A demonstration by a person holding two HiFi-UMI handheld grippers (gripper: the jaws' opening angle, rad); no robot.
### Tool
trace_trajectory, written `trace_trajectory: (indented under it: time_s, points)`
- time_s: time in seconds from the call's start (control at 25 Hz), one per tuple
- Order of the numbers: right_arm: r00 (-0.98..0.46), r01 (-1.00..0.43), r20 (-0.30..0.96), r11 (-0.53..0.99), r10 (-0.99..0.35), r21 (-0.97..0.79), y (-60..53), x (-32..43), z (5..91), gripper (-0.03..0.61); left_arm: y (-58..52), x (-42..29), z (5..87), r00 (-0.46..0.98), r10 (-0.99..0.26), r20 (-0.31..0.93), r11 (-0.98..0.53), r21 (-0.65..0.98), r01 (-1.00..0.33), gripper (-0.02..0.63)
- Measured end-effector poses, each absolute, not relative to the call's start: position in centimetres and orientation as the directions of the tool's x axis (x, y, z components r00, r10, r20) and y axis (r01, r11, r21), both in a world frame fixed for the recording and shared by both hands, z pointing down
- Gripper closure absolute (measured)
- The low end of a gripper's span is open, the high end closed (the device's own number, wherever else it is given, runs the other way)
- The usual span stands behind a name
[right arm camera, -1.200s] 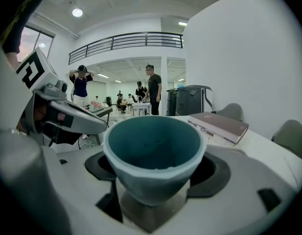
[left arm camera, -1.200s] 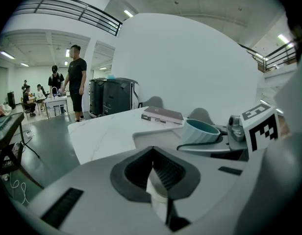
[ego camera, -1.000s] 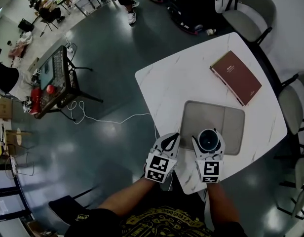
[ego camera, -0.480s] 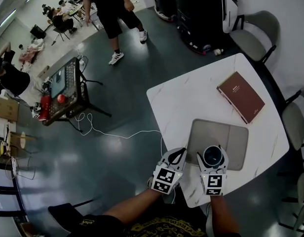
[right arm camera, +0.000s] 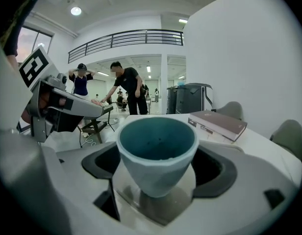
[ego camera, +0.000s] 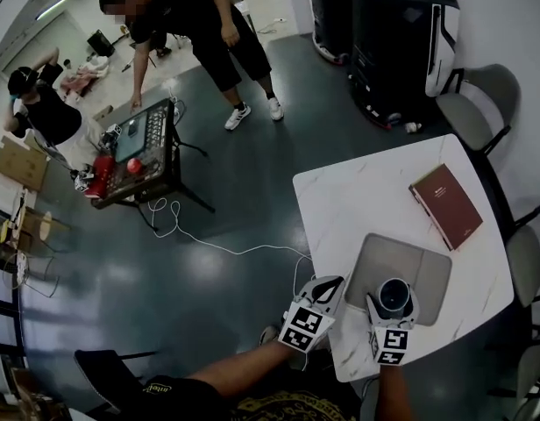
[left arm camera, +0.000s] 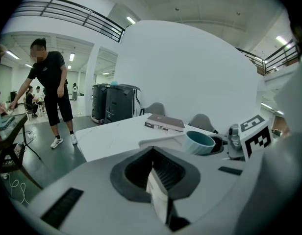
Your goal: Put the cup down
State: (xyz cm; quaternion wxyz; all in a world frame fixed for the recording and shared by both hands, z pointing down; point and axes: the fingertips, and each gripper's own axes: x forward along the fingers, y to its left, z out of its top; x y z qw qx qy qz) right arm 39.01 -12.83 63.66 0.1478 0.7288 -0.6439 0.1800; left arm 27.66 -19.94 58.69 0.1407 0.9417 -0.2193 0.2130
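Standing btwn the jaws of the R gripper (ego camera: 393,303), the teal cup (right arm camera: 157,151) is upright, mouth up. R jaws have just been opening & now stand wide, w/ a dark gap on either side of the cup's narrow lower part, so the pads don't press on it. Under the cup & the R jaws lies a grey mat (ego camera: 432,274), w/ the cup over the mat edge nearest the gripper. Whether its foot sits flat on the mat can't be told for sure. L gripper (ego camera: 328,286) is just beside the R one, on its left, jaws together w/ nothing btwn them. Its tips are over the near-left part of the white table (ego camera: 358,200), just off the mat's corner. From the L gripper the cup shows ahead & off to the right. Beyond the R gripper, ahead & a bit right, past the mat, a dark red book (ego camera: 445,204) lies flat on the table. Grey chairs (ego camera: 476,117) stand beyond the table's far side. Far ahead-left of the L gripper, on the dark floor, a person (ego camera: 200,33) in black bends over a small stand (ego camera: 143,147).
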Motion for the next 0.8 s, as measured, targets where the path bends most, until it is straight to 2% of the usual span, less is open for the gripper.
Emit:
trace_trajectory:
  time_s: [0.32,0.56,0.8]
  points:
    - [0.185,-0.977,0.448,-0.213,-0.875,-0.012,-10.6,38.6,61.7,0.143,-20.3,24.7,56.7,0.831,-0.363,0.422,-0.863,0.183,-0.470,0.604]
    - [0.285,-0.950,0.357,-0.311,-0.890,-0.017,-8.8,36.9,56.1,0.143,-20.2,20.7,54.8,0.852,-0.356,0.384,-0.869,0.200,-0.453,0.603]
    - [0.346,-0.923,0.295,-0.380,-0.891,-0.062,-8.5,31.8,51.9,0.144,-20.1,15.6,52.6,0.878,-0.335,0.342,-0.888,0.197,-0.415,0.604]
